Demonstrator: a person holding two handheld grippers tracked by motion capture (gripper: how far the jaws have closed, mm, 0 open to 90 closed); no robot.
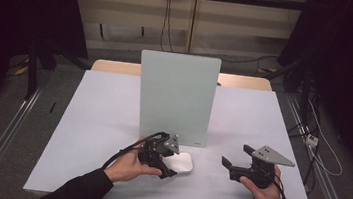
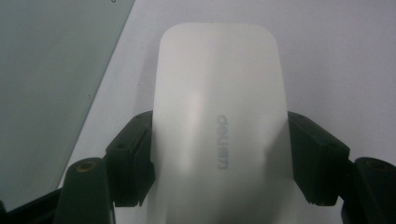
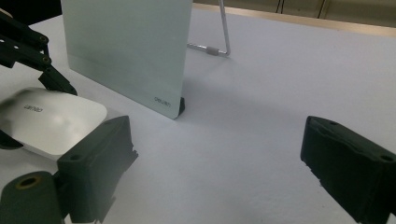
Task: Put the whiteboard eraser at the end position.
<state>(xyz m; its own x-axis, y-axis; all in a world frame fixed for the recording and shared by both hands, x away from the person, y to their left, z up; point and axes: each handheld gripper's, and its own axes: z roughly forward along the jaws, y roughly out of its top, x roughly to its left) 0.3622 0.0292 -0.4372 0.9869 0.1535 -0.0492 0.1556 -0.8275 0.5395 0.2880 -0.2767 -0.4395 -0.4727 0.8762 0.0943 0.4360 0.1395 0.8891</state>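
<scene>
Nearest the person, at the table's (image 1: 86, 119) near edge, two sleeved forearms come in, one gripper in each hand. The left gripper (image 1: 169, 171) lies low on the table, left of centre, its jaws clamped on the two long sides of a white eraser (image 1: 180, 162) (flat, rounded corners, a faint brand name on top) that rests on the surface; in the left gripper view the black pads (image 2: 135, 158) press against the eraser (image 2: 219, 121) on both sides. To the right, well apart from it, the right gripper (image 1: 237, 157) is held just above the table with its jaws wide apart and nothing between them. Farther back, just beyond the eraser, a pale green board (image 1: 177, 97) stands upright at the table's middle, propped by a wire stand (image 3: 219, 37) behind it.
</scene>
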